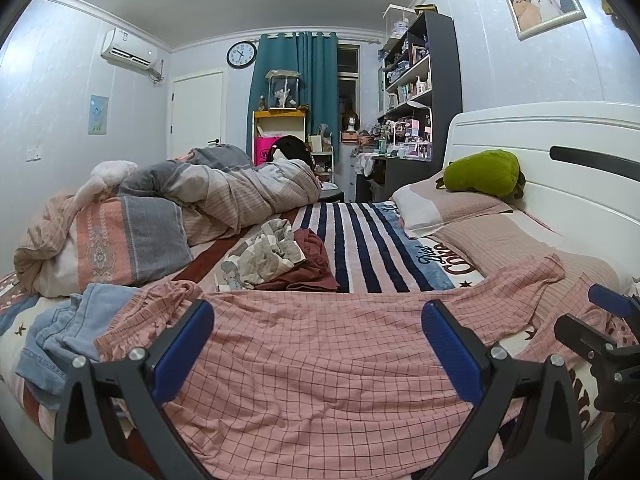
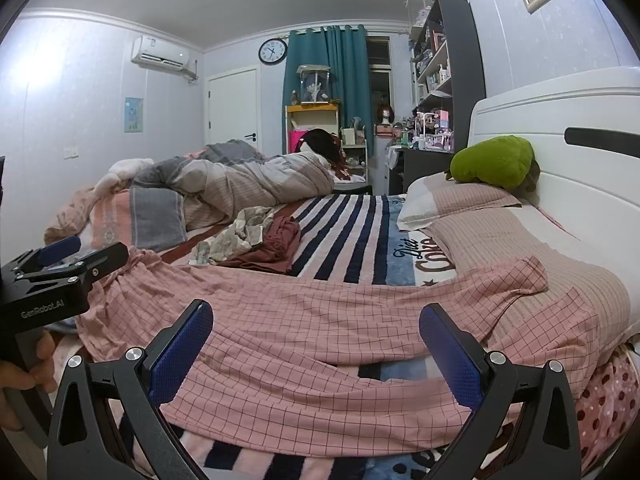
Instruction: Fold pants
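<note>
Two pillows (image 1: 460, 208) on striped bedspread (image 1: 360, 240).

Both wrist cameras sit low and close over the bed's near edge, side by side, left one to the left, facing across the pink checked pants (image 1: 320, 360) toward the curtain (image 1: 296, 92), each with the headboard (image 2: 560, 152) at right.

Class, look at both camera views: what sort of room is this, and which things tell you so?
A lived-in home bedroom: a bed with white headboard and pillows, with pink checked pants spread on it.
</note>
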